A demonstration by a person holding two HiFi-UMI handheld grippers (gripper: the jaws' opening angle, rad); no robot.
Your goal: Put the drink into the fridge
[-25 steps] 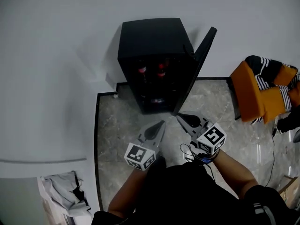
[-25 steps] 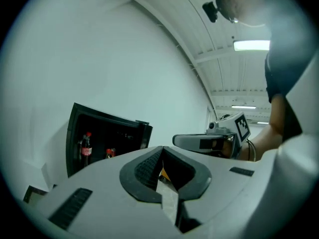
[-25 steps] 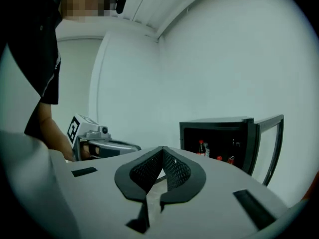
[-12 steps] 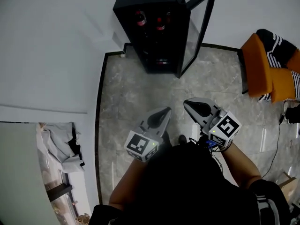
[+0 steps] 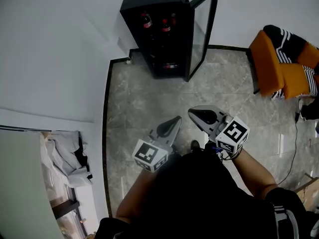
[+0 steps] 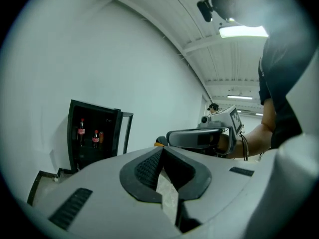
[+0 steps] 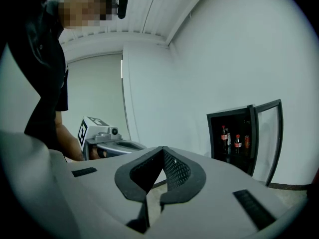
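Observation:
A black mini fridge point(image 5: 158, 1) stands against the white wall with its glass door point(image 5: 202, 31) swung open to the right. Red-labelled drink bottles point(image 5: 145, 20) stand on its upper shelf, also seen in the left gripper view point(image 6: 81, 132) and the right gripper view point(image 7: 224, 136). My left gripper point(image 5: 176, 120) and right gripper point(image 5: 192, 113) hover side by side close to the person's body, well back from the fridge. Both are shut with nothing between the jaws, as the left gripper point(image 6: 162, 151) and right gripper point(image 7: 162, 151) show in their own views.
An orange chair point(image 5: 271, 63) with a striped cloth stands right of the fridge. A thin cable point(image 5: 294, 148) trails over the marble floor point(image 5: 144, 103) at the right. A grey crumpled cloth point(image 5: 65, 156) lies behind the wall at the left.
The fridge has slid up and away in the head view, so the person stands farther back from it. Both grippers have stayed shut and empty near the body.

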